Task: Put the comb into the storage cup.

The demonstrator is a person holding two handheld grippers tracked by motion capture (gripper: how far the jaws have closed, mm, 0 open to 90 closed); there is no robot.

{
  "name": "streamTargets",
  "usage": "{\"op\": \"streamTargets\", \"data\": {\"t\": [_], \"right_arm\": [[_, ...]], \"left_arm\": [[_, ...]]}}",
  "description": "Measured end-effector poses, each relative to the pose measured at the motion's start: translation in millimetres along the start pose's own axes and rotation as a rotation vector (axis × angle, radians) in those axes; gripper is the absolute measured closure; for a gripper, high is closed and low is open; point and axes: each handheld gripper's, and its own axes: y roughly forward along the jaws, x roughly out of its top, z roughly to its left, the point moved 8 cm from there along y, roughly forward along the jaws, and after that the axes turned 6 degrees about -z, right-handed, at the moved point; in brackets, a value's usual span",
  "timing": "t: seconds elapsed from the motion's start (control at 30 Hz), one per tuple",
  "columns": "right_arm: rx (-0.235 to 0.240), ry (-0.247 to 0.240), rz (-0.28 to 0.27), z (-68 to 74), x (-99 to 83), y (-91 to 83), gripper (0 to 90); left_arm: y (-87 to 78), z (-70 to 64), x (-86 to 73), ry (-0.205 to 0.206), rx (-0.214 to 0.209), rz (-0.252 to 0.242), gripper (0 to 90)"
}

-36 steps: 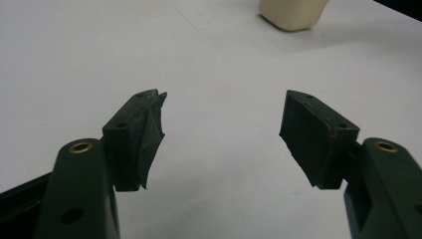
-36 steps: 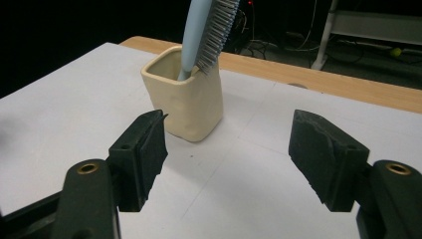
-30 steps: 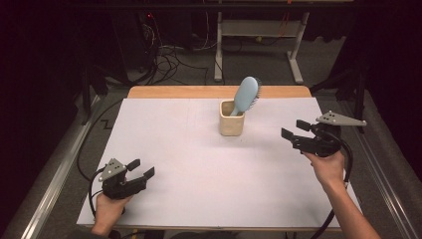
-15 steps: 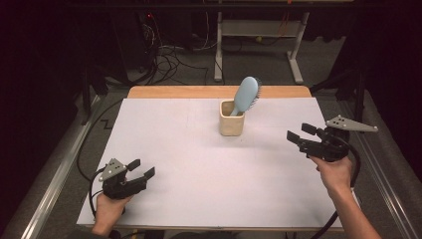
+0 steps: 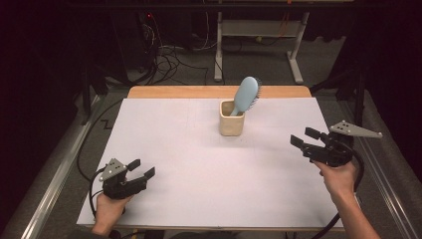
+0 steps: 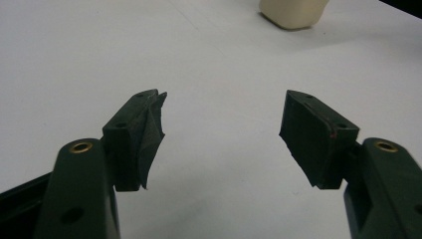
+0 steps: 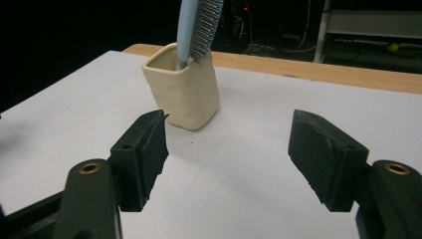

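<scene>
Left gripper (image 5: 138, 172): near left of the table, held low over the white sheet; jaws wide apart, nothing between them. In the left gripper view (image 6: 221, 124) only bare sheet lies between the pads.
Right gripper (image 5: 301, 138): right side of the table, a little farther in than the left one, pointing toward the cup; jaws wide apart and empty, as the right gripper view (image 7: 228, 149) confirms.
White sheet (image 5: 199, 164): covers most of the table; bare between the grippers and the cup.
Cup (image 5: 232, 118): cream, square-mouthed, upright on the sheet, centre and toward the far side. Well apart from the left gripper; near the right gripper but not touching it. In the right gripper view (image 7: 184, 92) it stands just beyond the left jaw.
Hairbrush (image 5: 246, 94): light blue, handle down inside the cup, head up and tilted to the right, bristles facing right.
Table edge (image 5: 174, 92): bare wood strip along the far side, beyond the sheet.
Progress (judgement): the brush already sits in the cup and neither gripper touches it. If placing was the job, it looks finished; if removal is intended, the grasp has not begun and the right gripper is the better placed.
</scene>
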Motion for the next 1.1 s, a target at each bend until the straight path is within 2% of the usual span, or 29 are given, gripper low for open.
{"op": "streamTargets", "data": {"t": [0.2, 0.63, 1.1], "right_arm": [[0.019, 0.024, -0.016, 2.2, -3.7, -5.4, 32.1], [0.020, 0.035, -0.025, 4.4, -14.6, -8.8, 32.3], [0.019, 0.015, -0.015, 6.8, -25.8, -13.4, 31.9]], "left_arm": [[0.2, -0.4, -0.1, 0.001, -0.001, 0.003, 33.7], [-0.1, 0.0, 0.1, -0.001, 0.001, 0.000, 33.7], [0.0, -0.1, 0.1, -0.001, 0.000, 0.000, 33.7]]}}
